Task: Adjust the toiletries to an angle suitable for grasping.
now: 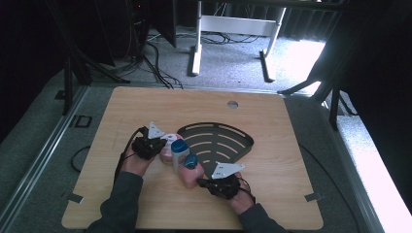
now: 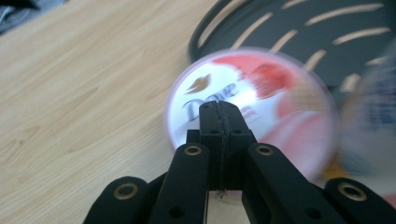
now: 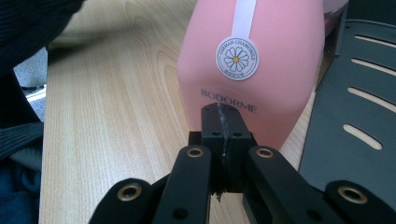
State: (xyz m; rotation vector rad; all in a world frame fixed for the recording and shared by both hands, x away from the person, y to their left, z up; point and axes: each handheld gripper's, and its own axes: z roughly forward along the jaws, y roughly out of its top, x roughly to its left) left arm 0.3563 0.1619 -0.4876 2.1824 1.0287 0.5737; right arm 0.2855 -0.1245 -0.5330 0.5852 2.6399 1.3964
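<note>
Light wood desk (image 1: 145,107) with rounded corners and a round cable hole near the far edge. Grey carpet around it, cables on the floor beyond the far left corner, a white frame leg behind, dark curtains on both sides, bright patch of light at far right.

Middle of the desk: black slotted fan-shaped tray (image 1: 218,141), lying flat. Just off its near left edge, 3 items bunched together: round Dove tub (image 1: 168,145), clear bottle with a blue cap (image 1: 179,151), pink bottle (image 1: 189,174) with a teal cap, closest to the near edge.

Left gripper (image 1: 156,144) sits just left of the tub, jaws pressed together, nothing between them. Right gripper (image 1: 200,182) sits at the near side of the pink bottle, jaws also together and empty. Whether either tip touches its item, cannot tell.

High view alone gives the whole layout, both sleeves and hands, and the grey plates on the grippers. Left gripper view adds the tub lid (image 2: 252,105): white and pink print, Dove logo, blurred, with the tray rim behind and the closed left gripper (image 2: 219,109) over it. Right gripper view adds the pink bottle (image 3: 252,60) label: daisy sticker, "BODORME" text, tray at right, dark sleeve at left, closed right gripper (image 3: 223,114) in front.
</note>
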